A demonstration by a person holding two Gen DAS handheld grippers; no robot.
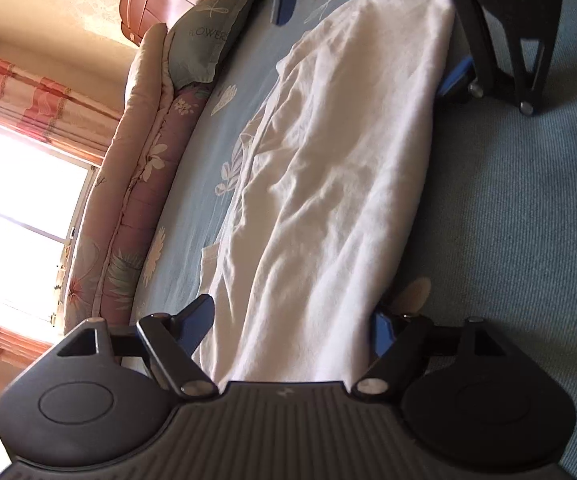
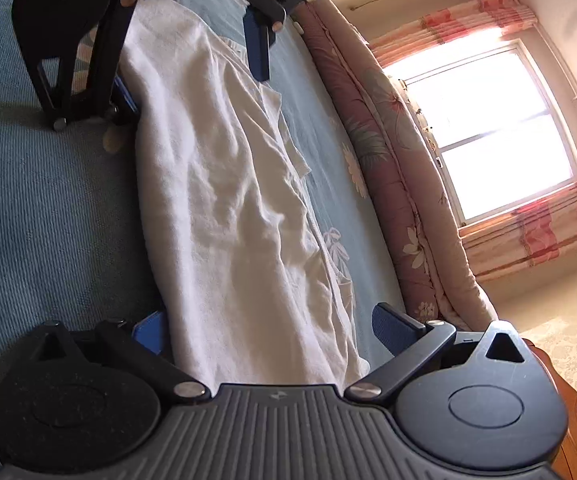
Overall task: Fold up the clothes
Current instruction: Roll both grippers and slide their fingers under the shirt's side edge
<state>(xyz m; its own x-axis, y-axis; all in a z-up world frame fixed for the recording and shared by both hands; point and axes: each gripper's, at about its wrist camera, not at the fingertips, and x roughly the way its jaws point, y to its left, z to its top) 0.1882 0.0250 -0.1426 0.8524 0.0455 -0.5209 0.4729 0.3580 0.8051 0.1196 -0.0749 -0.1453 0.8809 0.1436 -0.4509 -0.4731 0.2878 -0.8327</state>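
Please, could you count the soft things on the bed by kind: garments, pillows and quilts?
White garment: 1
Pillow: 1
Folded floral quilt: 1
Total: 3

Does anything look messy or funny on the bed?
A little. The white garment lies in a long, wrinkled strip, with an uneven flap sticking out along its window-side edge. The left claw and right claw are open at opposite ends. Nothing looks torn or spilled.
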